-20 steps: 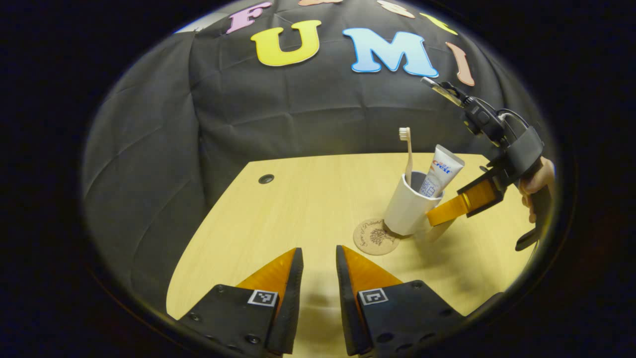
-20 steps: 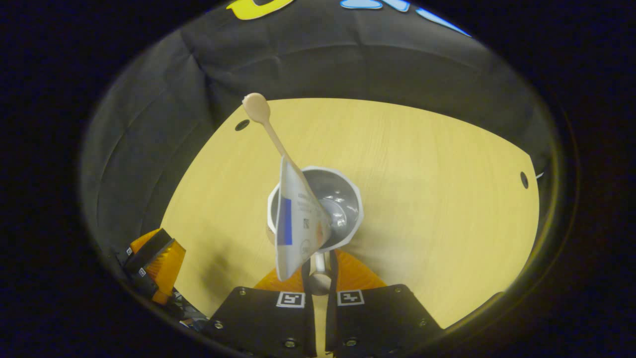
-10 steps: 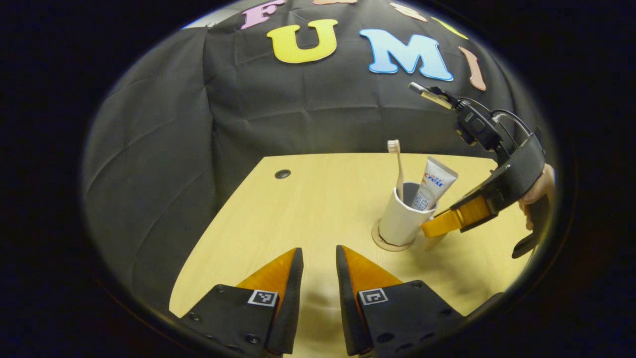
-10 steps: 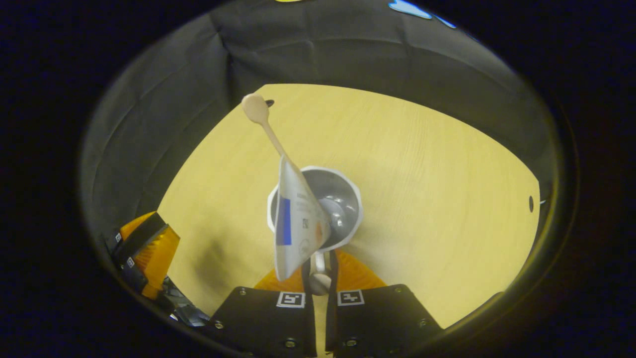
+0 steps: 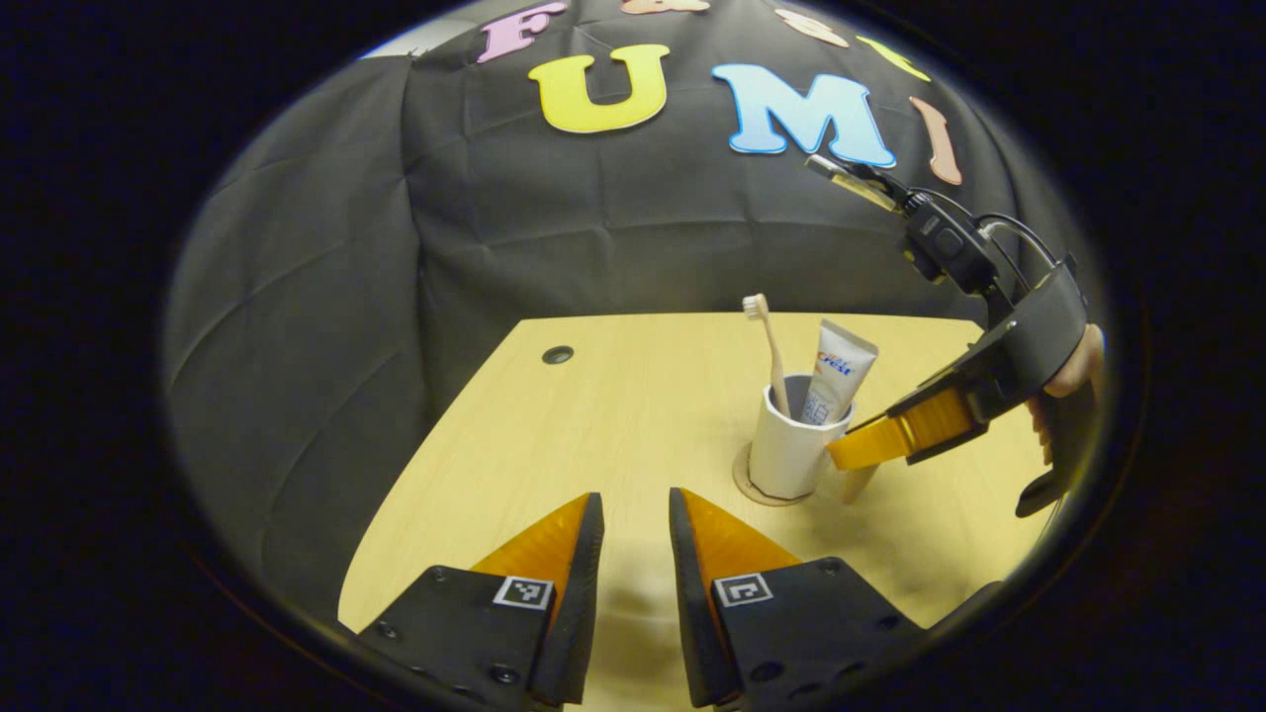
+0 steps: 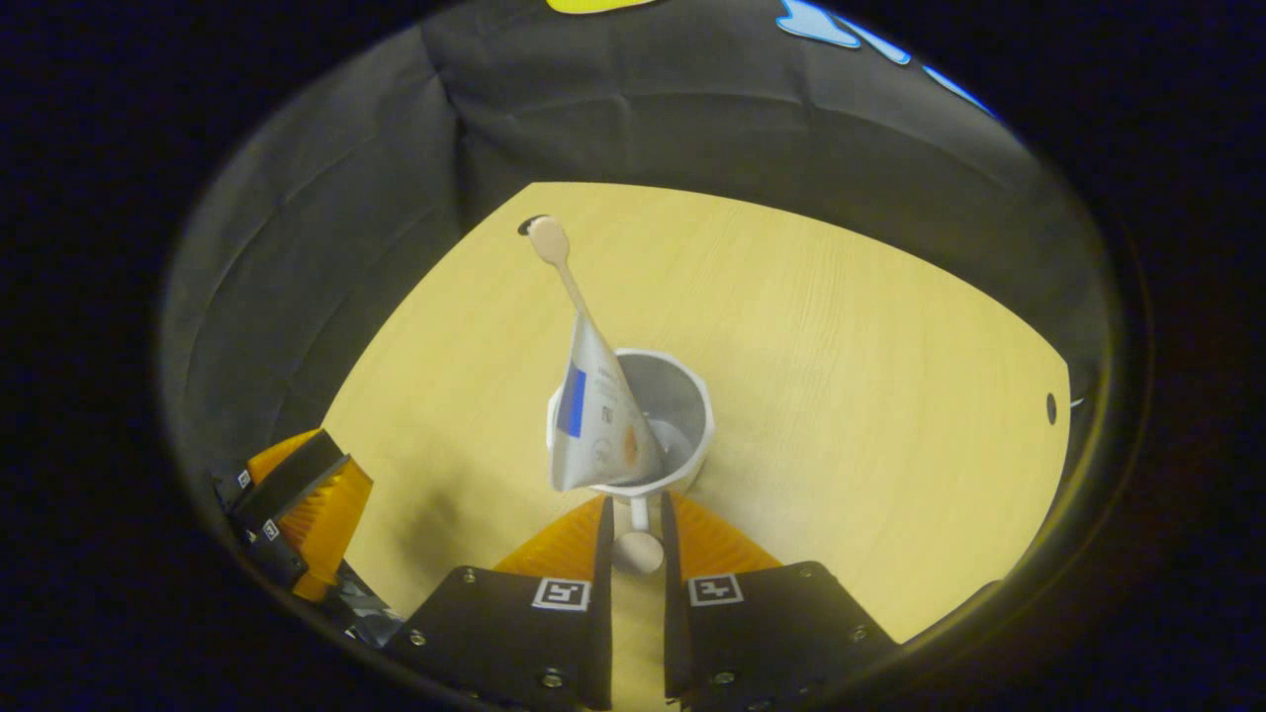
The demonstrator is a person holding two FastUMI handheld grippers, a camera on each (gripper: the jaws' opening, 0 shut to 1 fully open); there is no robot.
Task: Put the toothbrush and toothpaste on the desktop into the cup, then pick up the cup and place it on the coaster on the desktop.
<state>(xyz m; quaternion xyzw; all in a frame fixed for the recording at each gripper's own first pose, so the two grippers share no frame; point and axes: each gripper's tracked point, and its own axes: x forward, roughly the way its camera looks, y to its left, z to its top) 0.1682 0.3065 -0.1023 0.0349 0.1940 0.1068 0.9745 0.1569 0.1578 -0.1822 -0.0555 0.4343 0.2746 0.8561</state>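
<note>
The white cup stands upright on the round cork coaster on the wooden desktop. A toothbrush and a toothpaste tube lean inside it. My right gripper is at the cup's right side. In the right gripper view, the cup holds the toothpaste tube and the toothbrush. Its handle lies between my right gripper fingers, which stand slightly apart from it. My left gripper hovers open over the near desktop, nothing between its fingers.
A hand holds the right gripper at the far right. A cable hole sits near the desk's back left corner, another hole at its right edge. Black cloth hangs behind the desk. The left gripper shows low on the left.
The cup came down from beside the coaster onto it. The right gripper's fingers have since parted a little from the handle and drawn back. The left gripper stayed put.
</note>
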